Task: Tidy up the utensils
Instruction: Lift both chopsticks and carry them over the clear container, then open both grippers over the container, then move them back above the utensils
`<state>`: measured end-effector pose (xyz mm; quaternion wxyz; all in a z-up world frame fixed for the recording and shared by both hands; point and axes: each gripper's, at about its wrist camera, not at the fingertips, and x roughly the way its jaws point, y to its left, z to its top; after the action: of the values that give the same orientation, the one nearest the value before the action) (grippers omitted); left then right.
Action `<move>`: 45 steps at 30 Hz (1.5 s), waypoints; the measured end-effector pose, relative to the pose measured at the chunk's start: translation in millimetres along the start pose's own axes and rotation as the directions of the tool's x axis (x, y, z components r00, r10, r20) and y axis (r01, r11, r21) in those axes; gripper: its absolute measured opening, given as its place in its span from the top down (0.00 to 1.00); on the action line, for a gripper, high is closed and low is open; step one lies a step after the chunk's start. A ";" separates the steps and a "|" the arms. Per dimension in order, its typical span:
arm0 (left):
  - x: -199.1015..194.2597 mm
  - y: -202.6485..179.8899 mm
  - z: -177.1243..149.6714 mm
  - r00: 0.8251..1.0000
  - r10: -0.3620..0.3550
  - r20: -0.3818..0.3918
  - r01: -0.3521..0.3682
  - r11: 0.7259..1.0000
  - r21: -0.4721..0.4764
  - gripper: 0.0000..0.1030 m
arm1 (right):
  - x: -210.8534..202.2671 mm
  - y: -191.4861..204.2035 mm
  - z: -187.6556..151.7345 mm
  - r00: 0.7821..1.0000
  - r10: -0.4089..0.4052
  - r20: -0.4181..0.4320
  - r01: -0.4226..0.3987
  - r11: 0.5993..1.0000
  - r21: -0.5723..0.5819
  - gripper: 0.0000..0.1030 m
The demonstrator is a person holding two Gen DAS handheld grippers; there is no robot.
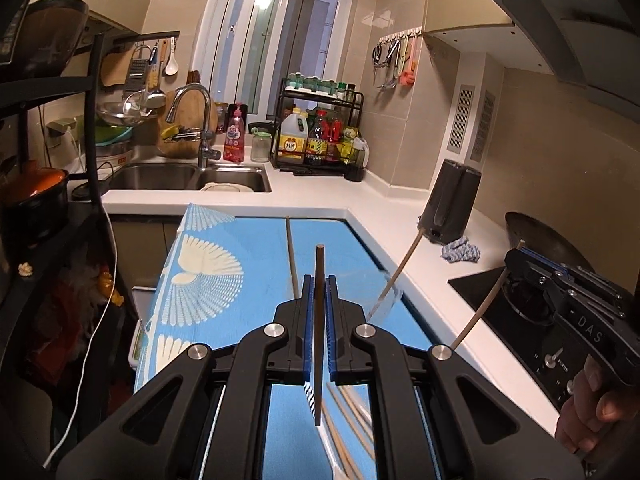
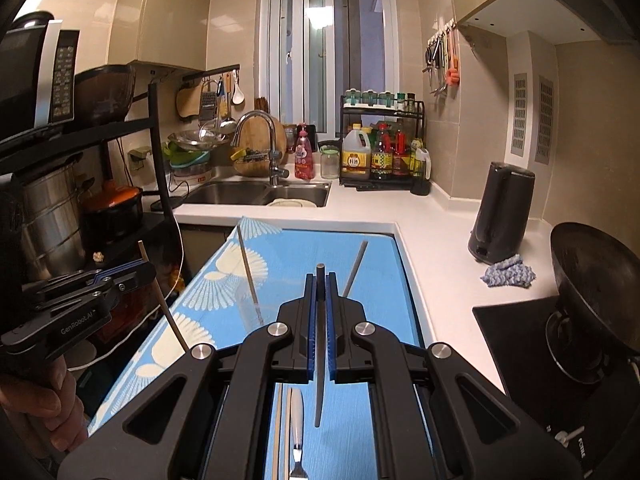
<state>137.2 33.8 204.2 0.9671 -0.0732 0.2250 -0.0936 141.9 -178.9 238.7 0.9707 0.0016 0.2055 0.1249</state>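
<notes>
Left claw: our left gripper (image 1: pixel 319 292) has its blue pads pressed together on a brown chopstick (image 1: pixel 319 320), which stands almost upright between them, its tip above the fingers and its lower end hanging below.
Right claw: our right gripper (image 2: pixel 320 292) pinches a dark utensil handle (image 2: pixel 320 340) the same way; it runs upright through the shut pads and ends below them. What kind of utensil it is we cannot tell.
Each claw seen from the other: in the left view the right gripper (image 1: pixel 516 258) sits at the right over the stove with a pale stick through its pads; in the right view the left gripper (image 2: pixel 138 266) sits at the left, held by a hand (image 2: pixel 44 408).
Glass: a clear glass (image 1: pixel 384 304) stands on the blue cloth (image 1: pixel 224 264) just beyond and to the right of the left claw; a pale chopstick (image 1: pixel 400 268) leans out of it toward the far right. In the right view the glass is faint and we cannot make out its rim.
Loose utensils: more pale chopsticks (image 1: pixel 344 420) lie on the cloth near us, under the left claw; a fork (image 2: pixel 297 440) lies under the right claw.
Sink: the steel sink (image 1: pixel 160 178) at the far left holds a white dish (image 1: pixel 226 188).
Rack: the black rack (image 1: pixel 320 128) at the far counter holds bottles and jars.
Counter right: a dark kettle (image 1: pixel 450 204) and a blue rag (image 1: pixel 460 250) sit well apart from both claws.
</notes>
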 end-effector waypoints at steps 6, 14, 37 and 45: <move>6.6 -6.2 60.2 0.997 -0.045 0.058 0.045 0.999 0.001 0.95 | 2.0 0.3 58.9 0.995 0.009 0.104 -0.009 1.000 0.002 0.96; 33.4 -13.2 99.8 0.992 -0.043 0.120 0.043 0.999 0.001 0.95 | 28.2 0.9 93.9 0.984 0.027 0.174 -0.032 0.999 0.023 0.96; 59.8 22.0 32.0 0.999 0.029 0.014 -0.028 0.996 -0.082 0.68 | 66.6 -19.7 10.2 1.000 -0.010 0.012 0.010 0.999 0.042 0.63; 0.4 5.7 -21.4 0.995 0.076 0.058 -0.073 0.996 -0.057 0.67 | 0.8 -16.5 -28.4 0.998 -0.003 0.061 0.000 0.999 0.050 0.62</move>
<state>128.7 37.1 184.0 0.9739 -0.0939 0.2009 -0.0490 135.3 -196.1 211.5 0.9763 0.0295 0.1787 0.1187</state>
